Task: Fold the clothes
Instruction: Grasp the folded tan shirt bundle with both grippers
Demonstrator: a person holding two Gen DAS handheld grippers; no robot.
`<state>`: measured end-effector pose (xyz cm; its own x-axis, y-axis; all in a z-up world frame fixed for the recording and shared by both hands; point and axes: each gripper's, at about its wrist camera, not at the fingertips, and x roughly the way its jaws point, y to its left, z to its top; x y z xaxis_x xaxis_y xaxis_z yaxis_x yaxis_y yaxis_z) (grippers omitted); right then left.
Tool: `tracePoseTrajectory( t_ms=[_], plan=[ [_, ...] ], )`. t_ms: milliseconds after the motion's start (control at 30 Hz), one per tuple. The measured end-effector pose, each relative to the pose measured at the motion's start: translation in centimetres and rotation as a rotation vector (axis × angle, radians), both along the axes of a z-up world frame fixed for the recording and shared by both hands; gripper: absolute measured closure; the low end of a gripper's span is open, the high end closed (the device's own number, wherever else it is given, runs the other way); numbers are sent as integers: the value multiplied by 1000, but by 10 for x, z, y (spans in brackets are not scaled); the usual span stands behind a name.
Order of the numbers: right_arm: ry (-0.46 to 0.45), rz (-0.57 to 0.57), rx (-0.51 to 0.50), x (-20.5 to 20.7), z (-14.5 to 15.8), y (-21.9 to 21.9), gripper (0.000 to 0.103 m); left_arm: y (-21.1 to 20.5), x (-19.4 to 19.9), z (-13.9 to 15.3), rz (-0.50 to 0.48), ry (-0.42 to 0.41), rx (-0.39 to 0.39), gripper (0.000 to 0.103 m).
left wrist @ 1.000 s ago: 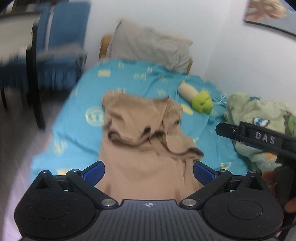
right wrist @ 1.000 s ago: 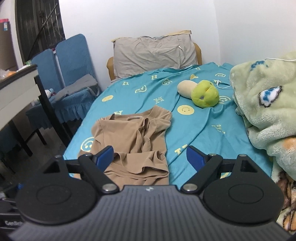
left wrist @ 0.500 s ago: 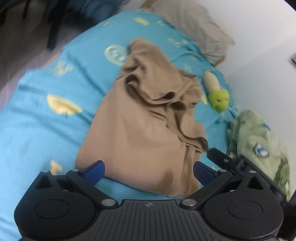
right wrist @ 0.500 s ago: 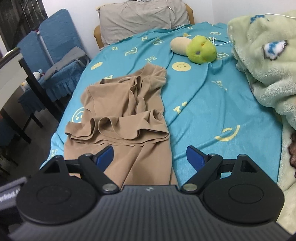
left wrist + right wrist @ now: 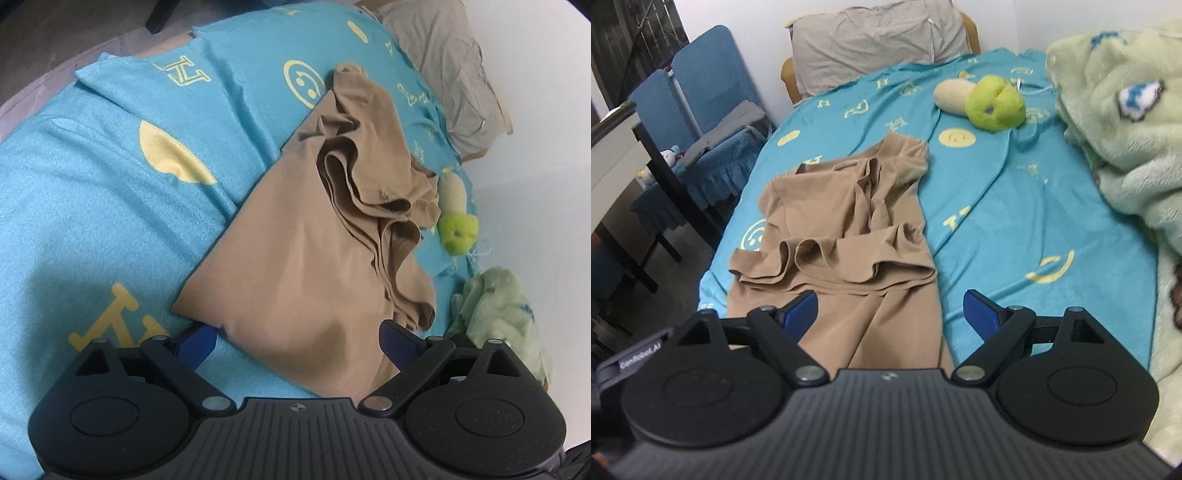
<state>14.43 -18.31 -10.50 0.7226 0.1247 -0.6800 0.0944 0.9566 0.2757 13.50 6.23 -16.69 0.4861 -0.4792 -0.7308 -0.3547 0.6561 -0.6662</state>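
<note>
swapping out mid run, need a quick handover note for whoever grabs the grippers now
Left gripper: open, its jaws have just been closing a little, low over the shirt hem, one corner between the fingers, not pinched.
Right gripper: open, empty, over the shirt's near end.
Shirt lies crumpled lengthwise on the bed; its upper part is bunched.
Done: no fold yet.
Left: grasp, flatten, fold.
Plush toy and blanket lie beside it, clear of the shirt.

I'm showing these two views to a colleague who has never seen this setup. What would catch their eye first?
Probably the tan garment, rumpled and partly bunched, lying on the turquoise bedsheet printed with yellow smileys. Beyond it, toward the pillow, sits a bright green plush toy, and a pale green fleece blanket is heaped at the bed's right side.
</note>
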Motion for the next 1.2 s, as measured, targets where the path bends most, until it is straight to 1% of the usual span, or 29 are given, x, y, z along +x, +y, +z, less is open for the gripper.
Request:
tracePoseTrajectory(
  t_ms=[33, 100, 167, 233, 333, 367, 400, 433, 467, 500, 533, 567, 600, 667, 733, 800, 833, 867, 900, 933, 1033, 1133, 1200],
  plan=[
    [8, -3, 23, -1, 0, -2, 16, 0, -1, 0, 3, 5, -6, 7],
    [39, -25, 135, -3, -1, -14, 16, 2, -1, -1, 11, 19, -19, 10],
    [95, -47, 310, -6, -10, -28, 16, 4, -3, -4, 24, 40, -36, 13],
    [185, -61, 501, -8, -26, -40, 16, 7, -5, -6, 43, 49, -57, 14],
    [299, -61, 732, -10, -55, -47, 15, 9, -4, -9, 69, 42, -62, 19],
    [329, -67, 794, -11, -63, -47, 15, 10, -4, -9, 77, 38, -62, 20],
    [346, -73, 840, -12, -69, -46, 15, 12, -3, -9, 85, 34, -62, 22],
    [349, -82, 859, -13, -72, -45, 15, 13, -3, -9, 94, 31, -59, 23],
    [339, -88, 839, -13, -71, -43, 16, 14, -3, -9, 103, 29, -59, 25],
    [324, -91, 801, -13, -68, -41, 23, 14, -3, -10, 110, 28, -61, 26],
    [315, -84, 753, -12, -65, -38, 50, 15, -2, -10, 114, 27, -67, 27],
    [317, -78, 716, -11, -63, -35, 87, 15, -1, -11, 118, 25, -71, 28],
    [324, -77, 691, -10, -62, -34, 98, 15, 0, -11, 122, 23, -73, 30],
    [332, -90, 695, -11, -63, -35, 98, 15, 2, -13, 131, 20, -74, 34],
    [346, -110, 742, -12, -69, -39, 95, 16, 2, -14, 143, 21, -77, 37],
    [362, -138, 777, -13, -74, -43, 88, 18, 0, -14, 151, 18, -83, 37],
    [358, -148, 777, -13, -73, -44, 65, 19, 0, -14, 153, 18, -84, 37],
    [342, -159, 787, -15, -73, -44, 26, 19, 0, -14, 155, 19, -84, 37],
    [317, -175, 810, -17, -73, -46, 10, 20, 0, -14, 157, 19, -85, 37],
    [299, -194, 832, -18, -74, -48, 1, 20, 0, -14, 158, 19, -86, 37],
    [315, -223, 899, -18, -82, -52, 1, 21, -1, -14, 164, 20, -88, 37],
    [387, -301, 940, -22, -98, -57, 1, 22, -1, -15, 169, 21, -90, 40],
    [379, -346, 989, -24, -106, -63, 0, 24, -1, -15, 179, 19, -93, 59]
  ],
)
